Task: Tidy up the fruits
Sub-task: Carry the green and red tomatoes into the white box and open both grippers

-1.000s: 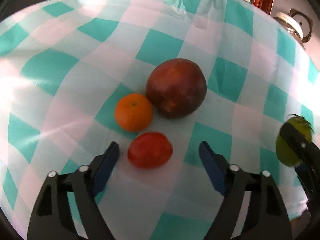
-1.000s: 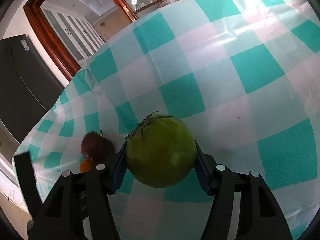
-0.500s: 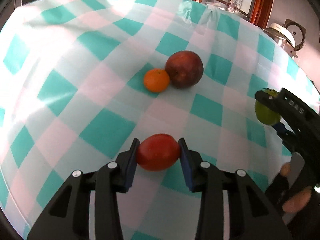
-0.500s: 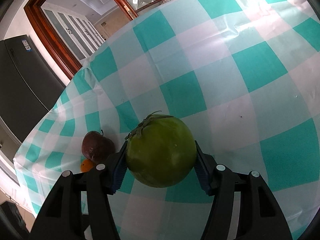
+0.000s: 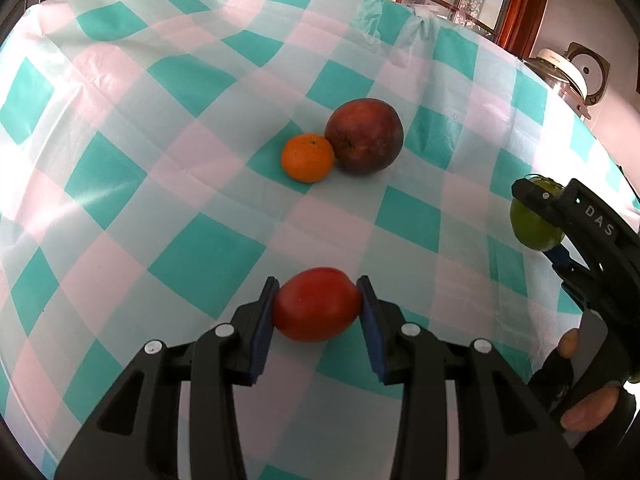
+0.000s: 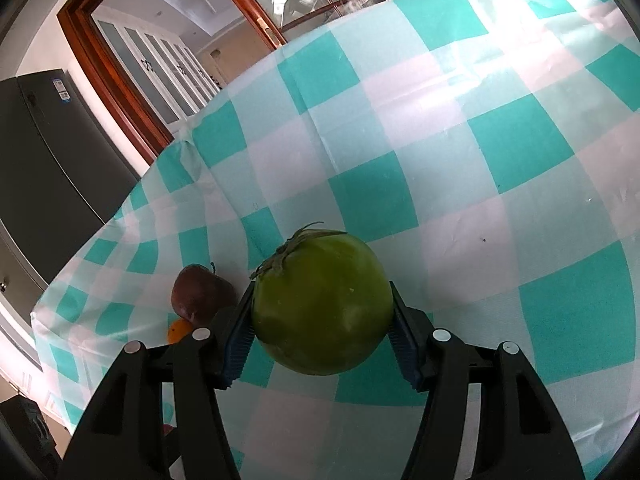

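Orange [image 6: 179,330] mostly hidden behind the right gripper [image 6: 320,322] — apple [image 6: 200,294] partly.

One readable marking: "DAS"

The white letters "DAS" stand on the black body of the right tongs [image 5: 538,216], seen in the left wrist view; the fridge [image 6: 44,152] stickers are too small to read.

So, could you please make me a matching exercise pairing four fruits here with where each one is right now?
Things:
1. red fruit
2. green fruit
3. orange
4. dark red fruit

Places:
A. on the cloth, touching the orange's right side in the left wrist view
B. between the right gripper's pads
C. on the cloth, left of the dark red fruit in the left wrist view
D. between the left gripper's pads

Pairs: 1-D, 2-B, 3-C, 4-A
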`<state>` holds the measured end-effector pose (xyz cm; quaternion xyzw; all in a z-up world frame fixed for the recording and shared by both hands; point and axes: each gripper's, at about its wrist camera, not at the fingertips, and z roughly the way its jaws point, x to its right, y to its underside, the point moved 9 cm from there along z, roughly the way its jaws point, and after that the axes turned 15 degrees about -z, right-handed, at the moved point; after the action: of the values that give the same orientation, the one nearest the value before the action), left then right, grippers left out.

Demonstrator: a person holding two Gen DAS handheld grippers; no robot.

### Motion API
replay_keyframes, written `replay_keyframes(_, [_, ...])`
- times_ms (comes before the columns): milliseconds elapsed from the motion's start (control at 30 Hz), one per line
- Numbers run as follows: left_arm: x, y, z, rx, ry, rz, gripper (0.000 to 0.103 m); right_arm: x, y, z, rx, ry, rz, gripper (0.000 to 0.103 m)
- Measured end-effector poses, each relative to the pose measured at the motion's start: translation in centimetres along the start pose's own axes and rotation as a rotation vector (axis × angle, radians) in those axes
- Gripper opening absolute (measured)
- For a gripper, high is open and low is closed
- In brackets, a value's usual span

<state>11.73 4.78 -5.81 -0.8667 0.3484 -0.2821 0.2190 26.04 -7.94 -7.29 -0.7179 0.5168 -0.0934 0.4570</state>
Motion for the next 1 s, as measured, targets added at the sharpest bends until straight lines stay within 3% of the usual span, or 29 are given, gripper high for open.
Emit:
replay_keyframes(233, [-0.1, -0.2, -0.8, 0.031, 0.024, -0.008, 0.040, 0.1, 0.1, 0.1, -0.013, -0.009, 0.009, 0.059])
replay_keyframes(333, [-0.6, -0.1, -2.3, 0.062, 0.062, -0.038, 0.040, -0.7, 0.7, -0.7, -0.029, -0.055, 0.000, 0.059])
replay_keyframes(467, [-1.6, 1.5, -4.6, 0.065, 0.093, -0.045, 0.040, -1.4, 4.2, -4.8, -0.025, -0.135, 0.143, 0.059])
replay_keyframes(633, [-3.3, 3.9, -7.8, 0.086, 0.107, -0.046, 0.040, -3.2, 8.3, -9.7, -0.020, -0.195, 0.207, 0.059])
replay_keyframes(1000, [-8.4, 8.1, -13.7, 0.098, 0.113, -0.051, 0.040, -8.6, 14.7, -17.7, -0.065, -0.217, -0.006, 0.059])
